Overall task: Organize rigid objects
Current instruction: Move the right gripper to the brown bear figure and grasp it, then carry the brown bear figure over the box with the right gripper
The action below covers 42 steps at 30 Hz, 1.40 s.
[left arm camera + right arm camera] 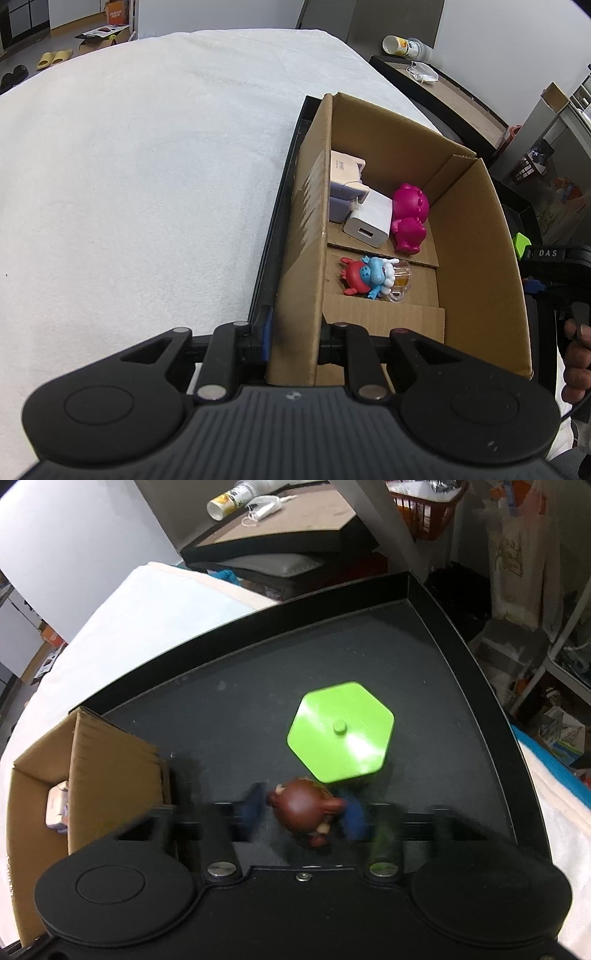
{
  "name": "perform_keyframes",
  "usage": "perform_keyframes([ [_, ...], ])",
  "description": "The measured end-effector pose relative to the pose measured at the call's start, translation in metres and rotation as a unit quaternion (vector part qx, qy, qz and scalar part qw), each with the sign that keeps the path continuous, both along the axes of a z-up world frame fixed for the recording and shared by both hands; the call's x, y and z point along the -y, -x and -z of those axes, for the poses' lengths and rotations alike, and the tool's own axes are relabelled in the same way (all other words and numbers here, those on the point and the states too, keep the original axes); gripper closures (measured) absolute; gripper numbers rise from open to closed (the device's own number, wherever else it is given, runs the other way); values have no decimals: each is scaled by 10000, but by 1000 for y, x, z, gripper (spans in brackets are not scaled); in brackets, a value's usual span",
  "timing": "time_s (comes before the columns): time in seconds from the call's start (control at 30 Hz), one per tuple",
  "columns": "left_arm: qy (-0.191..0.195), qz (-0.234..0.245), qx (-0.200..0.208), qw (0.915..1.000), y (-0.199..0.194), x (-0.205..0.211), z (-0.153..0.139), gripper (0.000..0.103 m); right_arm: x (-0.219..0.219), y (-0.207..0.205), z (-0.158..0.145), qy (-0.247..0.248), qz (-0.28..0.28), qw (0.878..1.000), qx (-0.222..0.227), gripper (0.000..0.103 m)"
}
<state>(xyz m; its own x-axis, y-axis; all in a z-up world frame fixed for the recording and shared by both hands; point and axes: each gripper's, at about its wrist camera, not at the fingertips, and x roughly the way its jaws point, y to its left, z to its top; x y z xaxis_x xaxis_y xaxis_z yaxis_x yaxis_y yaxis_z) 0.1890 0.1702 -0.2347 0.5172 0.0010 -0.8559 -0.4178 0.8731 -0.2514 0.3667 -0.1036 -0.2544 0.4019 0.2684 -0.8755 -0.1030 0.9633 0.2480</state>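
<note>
A white blanket is covering the surface under a black tray. A cardboard box is sitting in the tray, holding two white chargers, a magenta toy at 1 o'clock from them, and a red-and-blue toy at 6 o'clock. The left claw is clamping the box's near wall. At 3 o'clock the other tool is showing the letters "DAS". The right claw is standing apart, blurred, with a brown figure between its fingers; I cannot tell whether they are touching it. A green hexagon is lying at 12 o'clock from the figure.
</note>
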Motion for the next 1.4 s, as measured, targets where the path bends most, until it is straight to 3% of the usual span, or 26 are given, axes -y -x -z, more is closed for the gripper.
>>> perform_keyframes([
  [0.4,-4,-16,25,10000,1,0,0,85,13,28,-11,49,-195,9998,-5,68],
  [0.8,-12,-15,32,10000,2,1,0,85,21,46,-44,-45,-171,9996,197,68],
  [1.4,21,-24,56,10000,4,0,0,85,-4,65,-92,-136,-506,9964,662,68],
])
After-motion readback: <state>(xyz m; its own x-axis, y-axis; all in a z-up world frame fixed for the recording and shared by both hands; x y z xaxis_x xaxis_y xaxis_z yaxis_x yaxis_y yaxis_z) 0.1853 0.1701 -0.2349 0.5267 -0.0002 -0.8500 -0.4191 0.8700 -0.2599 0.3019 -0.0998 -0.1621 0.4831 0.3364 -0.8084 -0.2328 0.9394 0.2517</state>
